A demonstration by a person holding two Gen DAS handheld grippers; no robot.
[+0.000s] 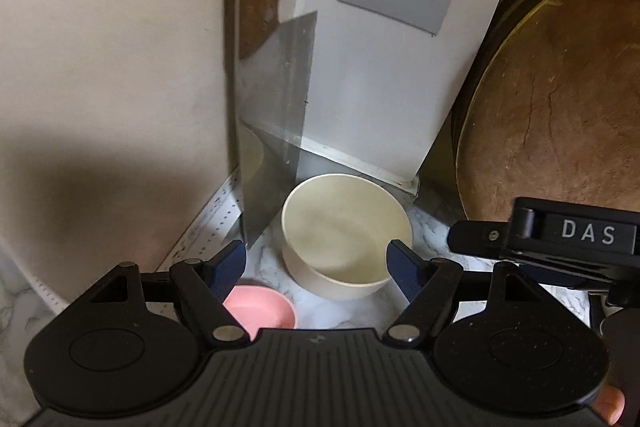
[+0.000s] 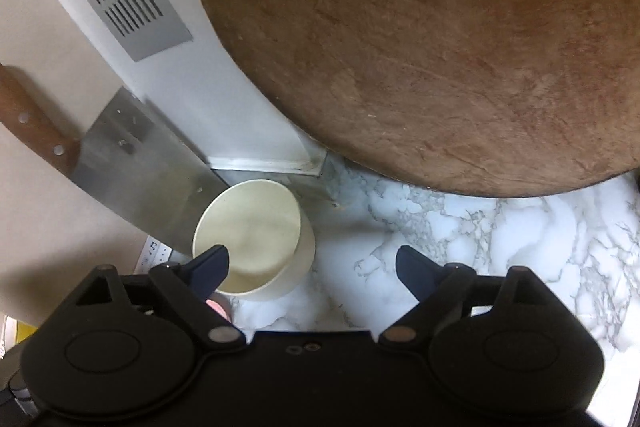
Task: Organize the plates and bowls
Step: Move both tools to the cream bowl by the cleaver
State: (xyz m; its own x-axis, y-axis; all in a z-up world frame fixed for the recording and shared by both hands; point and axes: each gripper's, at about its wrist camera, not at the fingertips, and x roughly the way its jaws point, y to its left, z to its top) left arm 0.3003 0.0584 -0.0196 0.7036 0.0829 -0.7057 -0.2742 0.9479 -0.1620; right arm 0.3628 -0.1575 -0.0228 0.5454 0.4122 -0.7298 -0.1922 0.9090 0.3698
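Both grippers, left [image 1: 316,263] and right [image 2: 312,267], are hanging wide apart and empty; reaching for the cream bowl [image 1: 346,235] risks knocking the leaning cleaver [image 1: 276,131] over.

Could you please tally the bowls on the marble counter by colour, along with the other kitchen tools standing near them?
Cream bowl: 1
Pink bowl: 1
Cleaver: 1
Round wooden board: 1
Total: 4
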